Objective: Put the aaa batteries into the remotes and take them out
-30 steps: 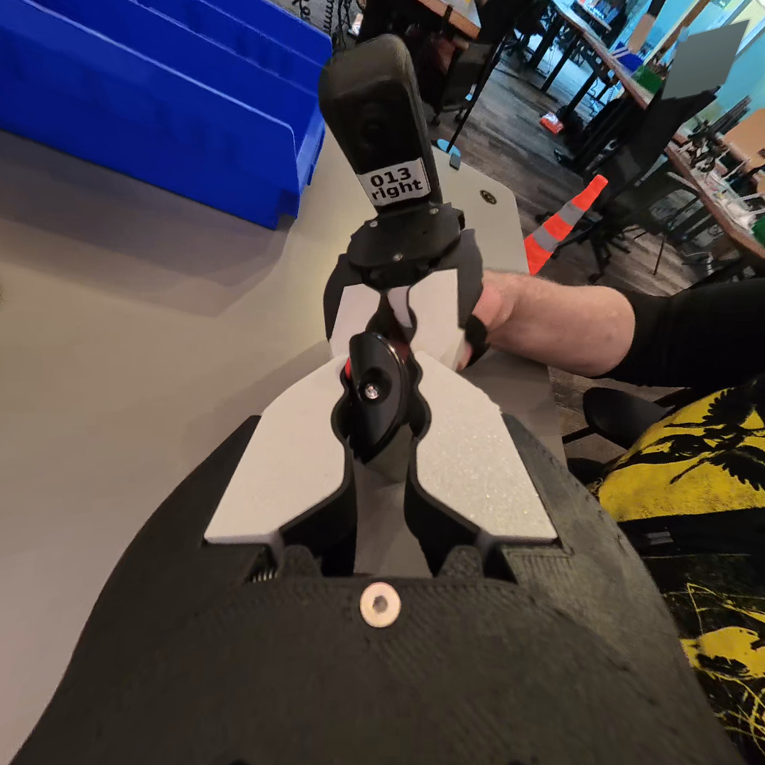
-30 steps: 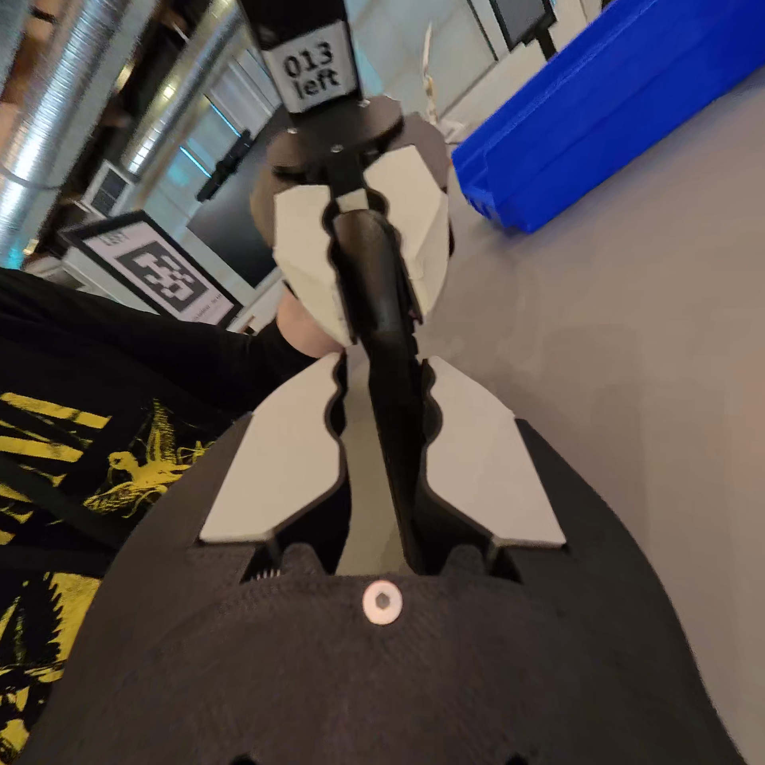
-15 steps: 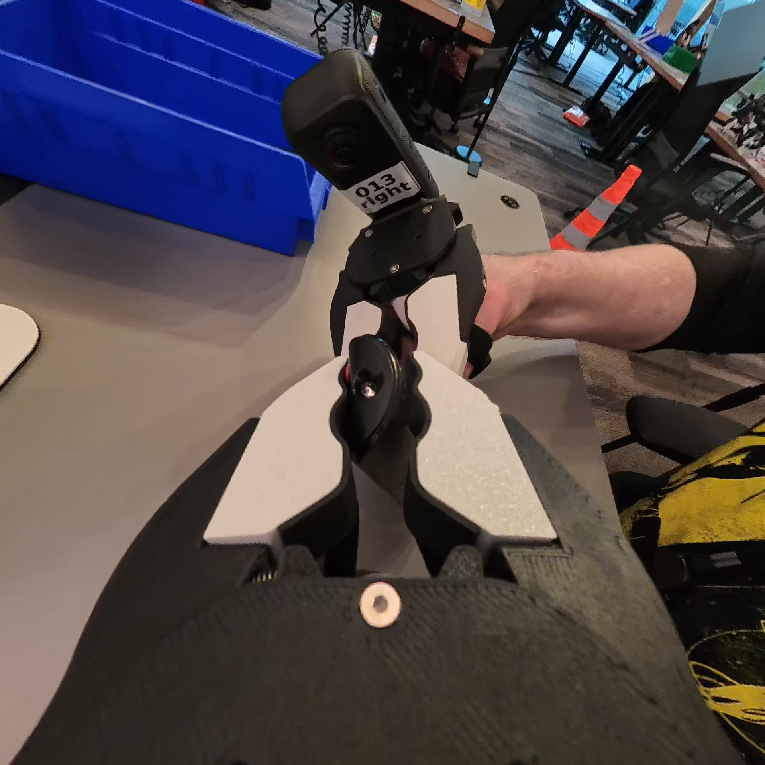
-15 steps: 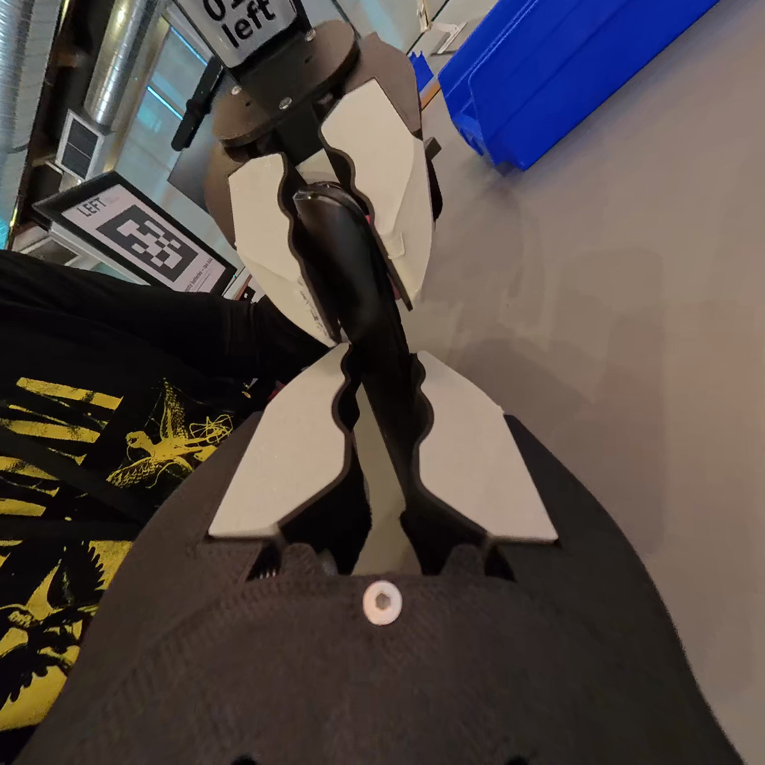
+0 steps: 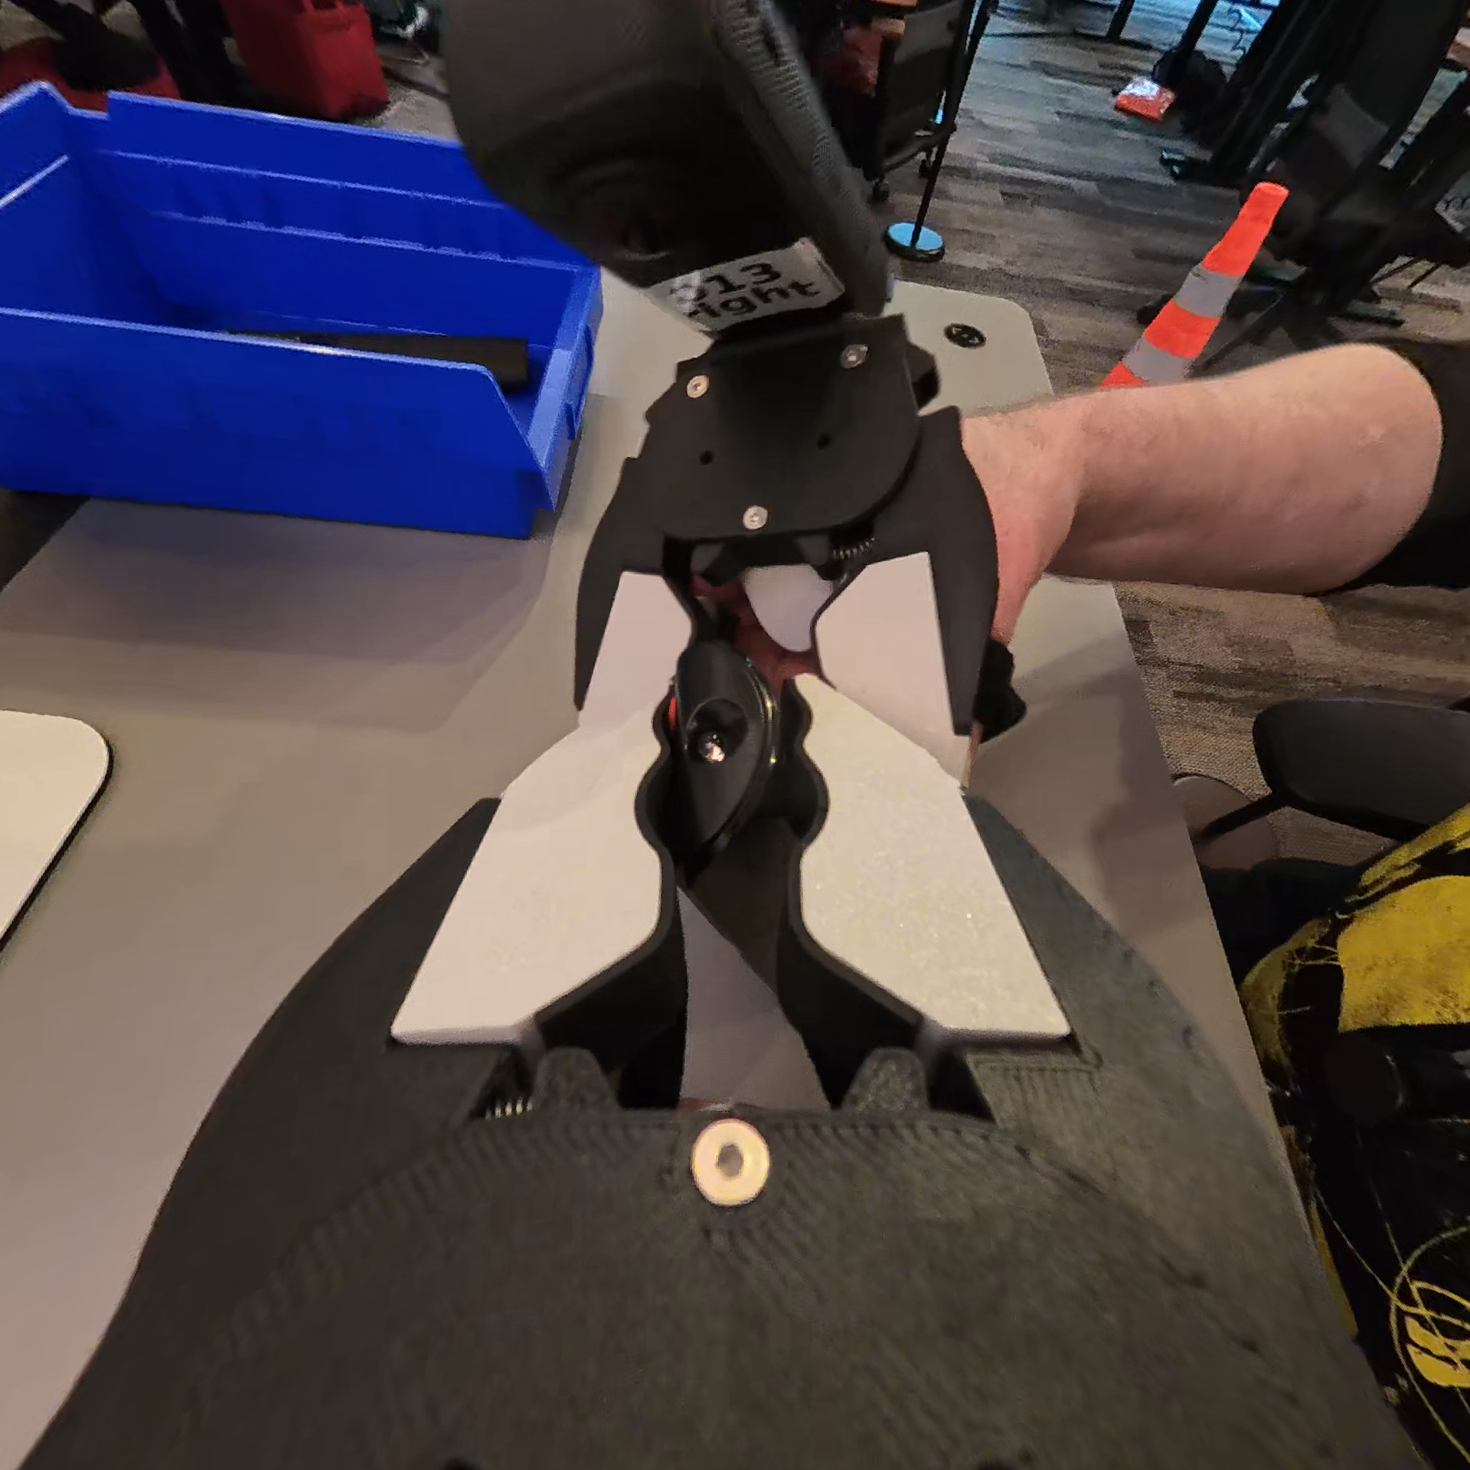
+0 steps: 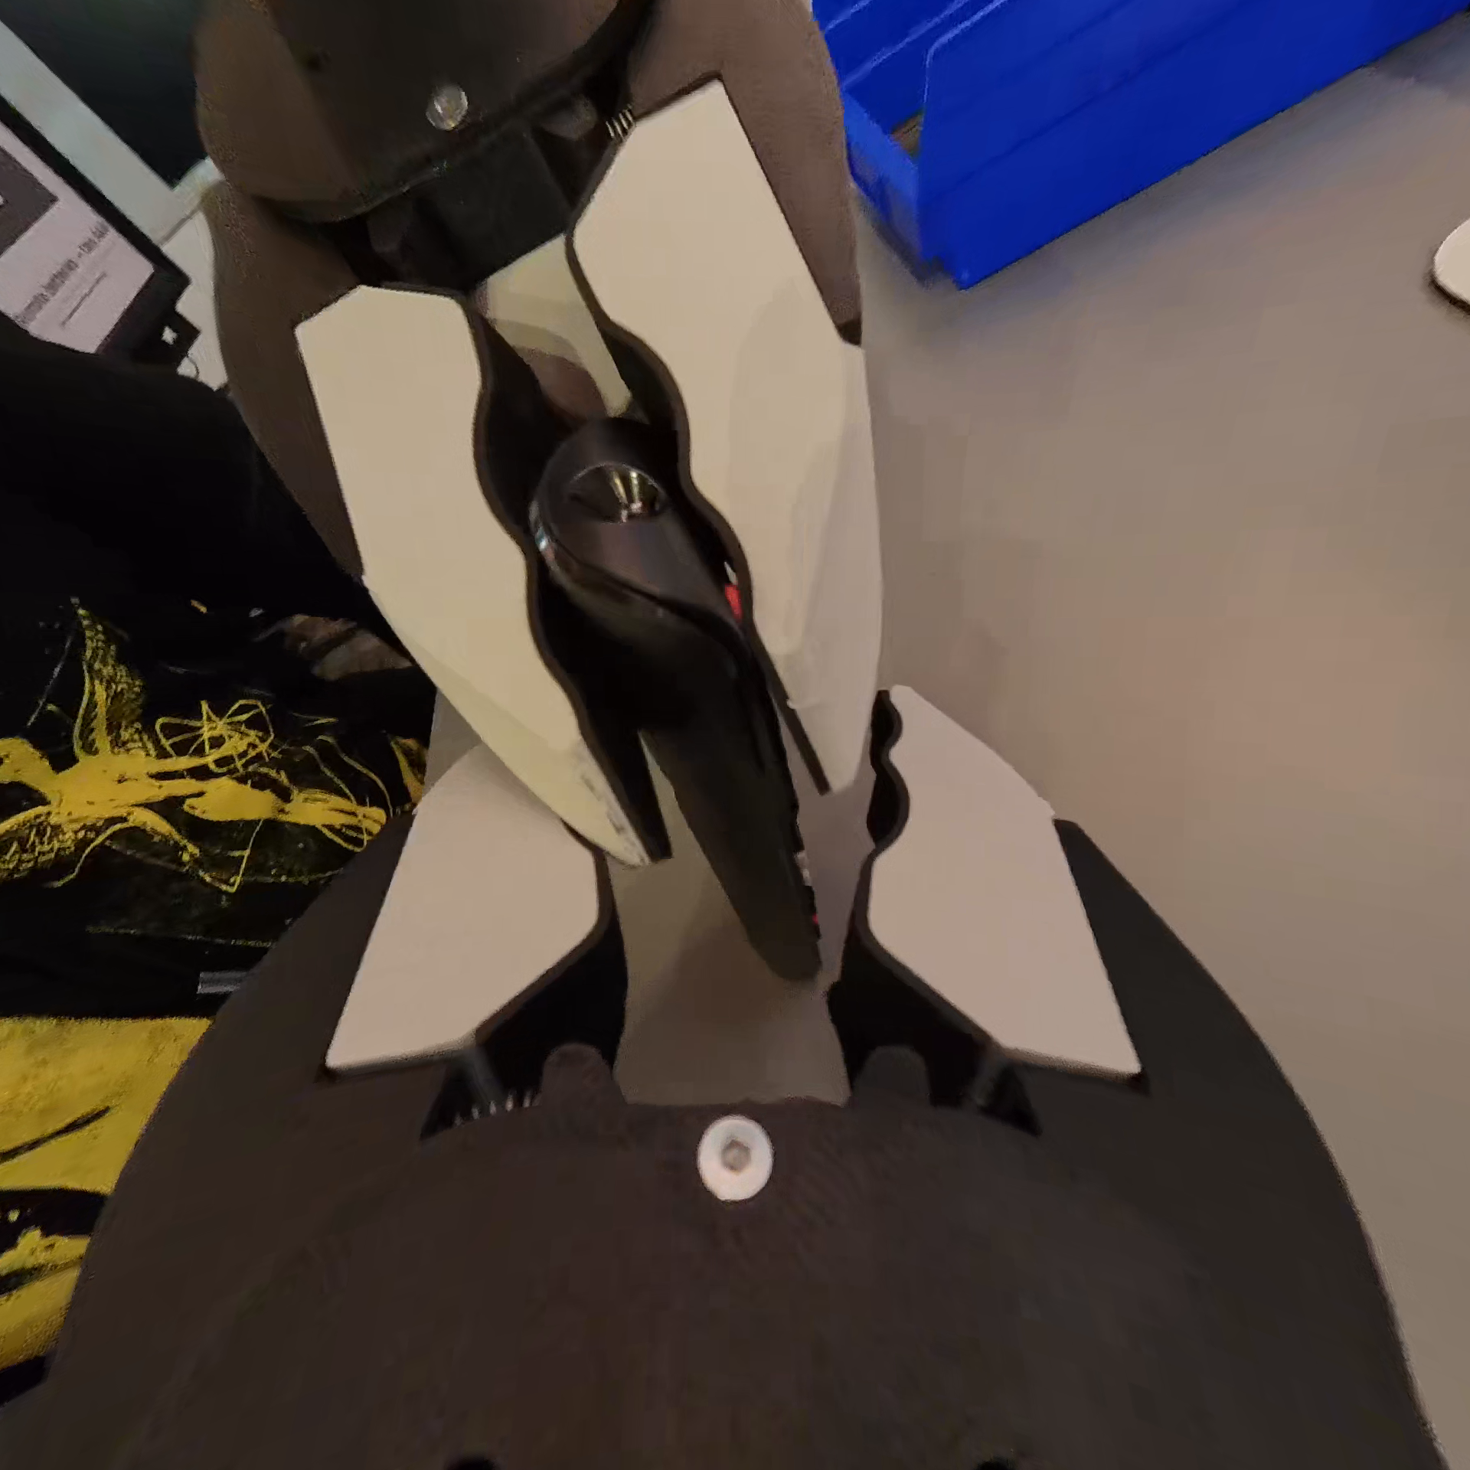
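Item: black remote (image 5: pixel 720 764), held end-on above a grey table (image 5: pixel 262 716), its rounded end with a small screw facing the left wrist camera. Left gripper (image 5: pixel 728 744): white-faced fingers (image 5: pixel 557 859) pressed in on the remote, pinching it in the wavy notch near their tips. Right gripper (image 6: pixel 744 811): jaws spread, the remote's lower end hanging in the gap between them; contact with either finger cannot be made out from the right wrist view, which is blurred. In that view the remote (image 6: pixel 700 716) runs from the left gripper's (image 6: pixel 636 636) clamp down toward the right gripper's base, red markings along one edge. Beyond the left jaws, the right gripper (image 5: pixel 783 636) faces inward, a hand (image 5: pixel 1026 509) behind it. Blue bin (image 5: pixel 278 414) left of the left jaws, a dark flat object (image 5: pixel 414 350) inside. Orange cone (image 5: pixel 1193 286) on the floor, far right. No batteries discernible.
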The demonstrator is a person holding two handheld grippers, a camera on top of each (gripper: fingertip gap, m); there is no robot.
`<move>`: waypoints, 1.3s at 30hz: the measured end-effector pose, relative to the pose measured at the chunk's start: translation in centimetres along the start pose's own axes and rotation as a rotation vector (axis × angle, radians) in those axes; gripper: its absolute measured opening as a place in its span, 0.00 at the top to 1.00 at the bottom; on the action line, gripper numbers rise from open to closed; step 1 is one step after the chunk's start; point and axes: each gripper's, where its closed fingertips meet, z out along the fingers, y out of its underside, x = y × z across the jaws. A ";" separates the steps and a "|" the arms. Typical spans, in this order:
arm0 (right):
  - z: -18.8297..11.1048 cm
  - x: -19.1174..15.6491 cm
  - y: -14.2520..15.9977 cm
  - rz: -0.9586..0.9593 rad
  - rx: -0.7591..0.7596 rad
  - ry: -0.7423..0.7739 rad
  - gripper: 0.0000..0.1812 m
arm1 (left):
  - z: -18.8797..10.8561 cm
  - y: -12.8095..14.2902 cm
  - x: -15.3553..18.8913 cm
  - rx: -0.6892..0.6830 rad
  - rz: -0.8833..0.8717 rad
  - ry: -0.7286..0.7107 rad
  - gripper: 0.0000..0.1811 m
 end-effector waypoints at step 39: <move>-4.4 4.9 12.0 -0.384 -0.852 0.598 1.00 | -1.6 1.1 -5.4 0.236 -0.350 -0.127 0.87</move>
